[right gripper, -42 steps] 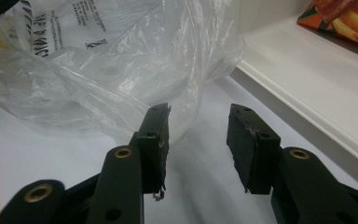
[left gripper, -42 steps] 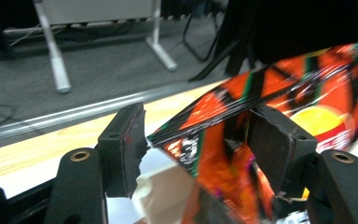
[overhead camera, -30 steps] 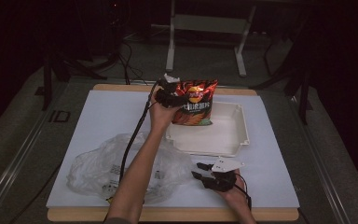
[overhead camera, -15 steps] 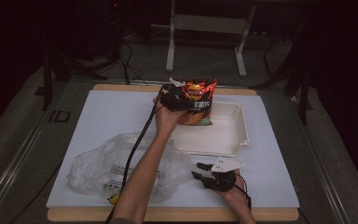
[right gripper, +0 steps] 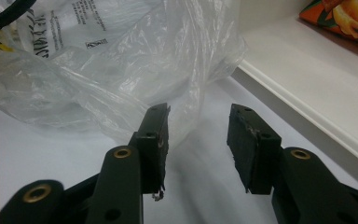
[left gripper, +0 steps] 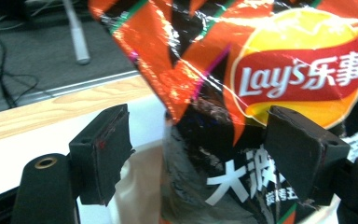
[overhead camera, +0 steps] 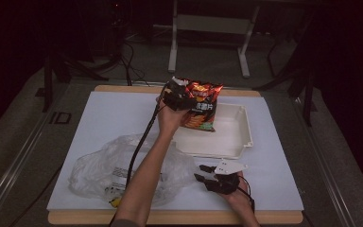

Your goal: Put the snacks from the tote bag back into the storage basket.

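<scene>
A red and black Lay's chip bag stands tilted at the left end of a white tray. My left gripper is at the bag's upper left part. Its jaws have just been opening and now stand open on either side of the bag; the left pad is clear of the foil. My right gripper rests low on the white table cover near the front edge. It is open with nothing between its pads and points toward a crumpled clear plastic bag.
The tray's rim runs along the right of the right gripper view, with a corner of the chip bag beyond it. The left gripper's cable trails over the plastic bag. A wooden table edge borders the white cover.
The left hand shifted slightly right with the chip bag and brought it down into the tray's left end. Its jaws have spread off the bag. The right gripper has not moved.
</scene>
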`<state>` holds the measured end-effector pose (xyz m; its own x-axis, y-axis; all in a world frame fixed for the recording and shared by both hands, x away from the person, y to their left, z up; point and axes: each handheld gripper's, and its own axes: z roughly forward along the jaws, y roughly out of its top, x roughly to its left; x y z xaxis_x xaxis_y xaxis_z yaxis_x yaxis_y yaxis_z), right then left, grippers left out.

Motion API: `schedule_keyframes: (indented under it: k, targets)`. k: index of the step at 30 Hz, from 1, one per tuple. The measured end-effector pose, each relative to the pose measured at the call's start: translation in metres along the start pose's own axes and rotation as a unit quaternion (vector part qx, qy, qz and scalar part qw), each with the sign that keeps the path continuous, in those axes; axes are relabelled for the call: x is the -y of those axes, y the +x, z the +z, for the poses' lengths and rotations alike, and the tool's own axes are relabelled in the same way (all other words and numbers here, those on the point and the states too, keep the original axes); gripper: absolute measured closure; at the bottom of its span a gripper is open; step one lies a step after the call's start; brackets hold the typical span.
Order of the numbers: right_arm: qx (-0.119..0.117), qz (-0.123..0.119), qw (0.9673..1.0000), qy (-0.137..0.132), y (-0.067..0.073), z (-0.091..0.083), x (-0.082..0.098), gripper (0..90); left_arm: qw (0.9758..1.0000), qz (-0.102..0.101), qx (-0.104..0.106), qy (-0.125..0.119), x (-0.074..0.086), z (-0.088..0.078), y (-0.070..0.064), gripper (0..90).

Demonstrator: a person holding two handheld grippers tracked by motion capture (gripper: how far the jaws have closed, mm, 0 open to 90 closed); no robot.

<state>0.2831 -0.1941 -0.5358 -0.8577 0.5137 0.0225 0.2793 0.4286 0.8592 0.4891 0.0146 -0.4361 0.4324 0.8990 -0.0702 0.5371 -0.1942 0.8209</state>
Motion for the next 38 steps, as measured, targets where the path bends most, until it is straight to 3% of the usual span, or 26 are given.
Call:
schedule_keyframes:
  k: [3, 13, 17, 19, 28, 38]
  targets:
    - [0.0, 0.0, 1.0, 0.001, 0.0, 0.0, 0.0, 58.1, 0.9999, 0.0, 0.014, -0.006, 0.002, -0.003, 0.002, 24.2]
    - [0.001, -0.001, 1.0, 0.003, 0.0, 0.001, 0.0, 58.1, 0.9991, -0.014, 0.03, -0.027, -0.001, -0.026, 0.019, 26.2]
    - [0.001, -0.002, 1.0, 0.004, 0.0, 0.001, 0.0, 58.0, 0.9992, -0.003, 0.036, -0.02, -0.001, -0.035, 0.024, 29.8]
    - [0.001, -0.003, 1.0, 0.005, 0.0, 0.001, 0.0, 58.0, 0.9986, 0.001, 0.051, -0.014, 0.0, -0.039, 0.028, 34.5]
    - [0.0, -0.003, 1.0, 0.007, 0.001, 0.002, -0.001, 57.9, 0.9986, 0.0, 0.054, 0.002, 0.004, -0.053, 0.046, 38.8]
    - [0.0, -0.004, 1.0, 0.007, 0.0, 0.002, -0.001, 57.8, 0.9987, 0.0, 0.048, 0.017, 0.003, -0.068, 0.057, 38.8]
